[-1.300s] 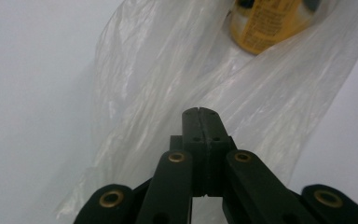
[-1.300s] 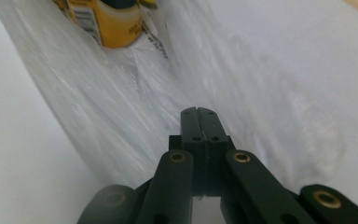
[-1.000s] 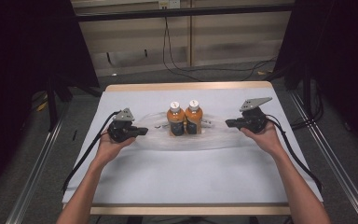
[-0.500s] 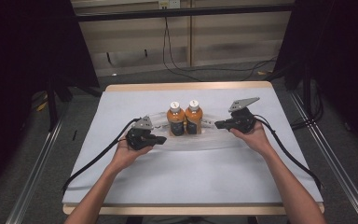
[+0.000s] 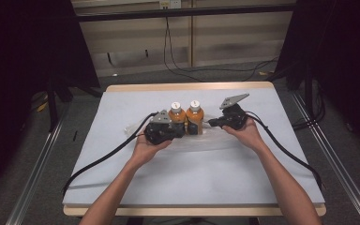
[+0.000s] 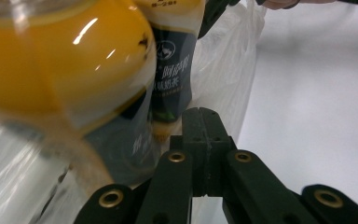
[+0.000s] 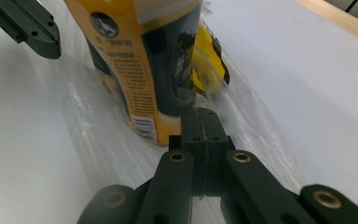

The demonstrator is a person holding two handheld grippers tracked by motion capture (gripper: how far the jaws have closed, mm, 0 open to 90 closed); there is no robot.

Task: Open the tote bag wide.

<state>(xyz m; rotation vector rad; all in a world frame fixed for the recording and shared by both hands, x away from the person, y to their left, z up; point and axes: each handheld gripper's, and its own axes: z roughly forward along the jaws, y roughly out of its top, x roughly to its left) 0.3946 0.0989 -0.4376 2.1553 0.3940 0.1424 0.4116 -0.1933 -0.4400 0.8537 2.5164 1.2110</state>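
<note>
2 orange-filled bottles with white caps and dark labels [image 5: 186, 118] stand upright side by side on a crumpled clear plastic bag [image 5: 201, 140], near the middle of the white-covered bench [image 5: 122, 178], somewhat toward its far edge. The left gripper [image 5: 180, 131] sits just beside the left bottle, its jaws pressed together, seemingly on the plastic film, though that is hard to confirm. The right gripper [image 5: 211, 123] meets the right bottle's base from the other side, jaws likewise pressed together over the film. Black cables [image 5: 103, 157] trail toward the bench's near corners.
</note>
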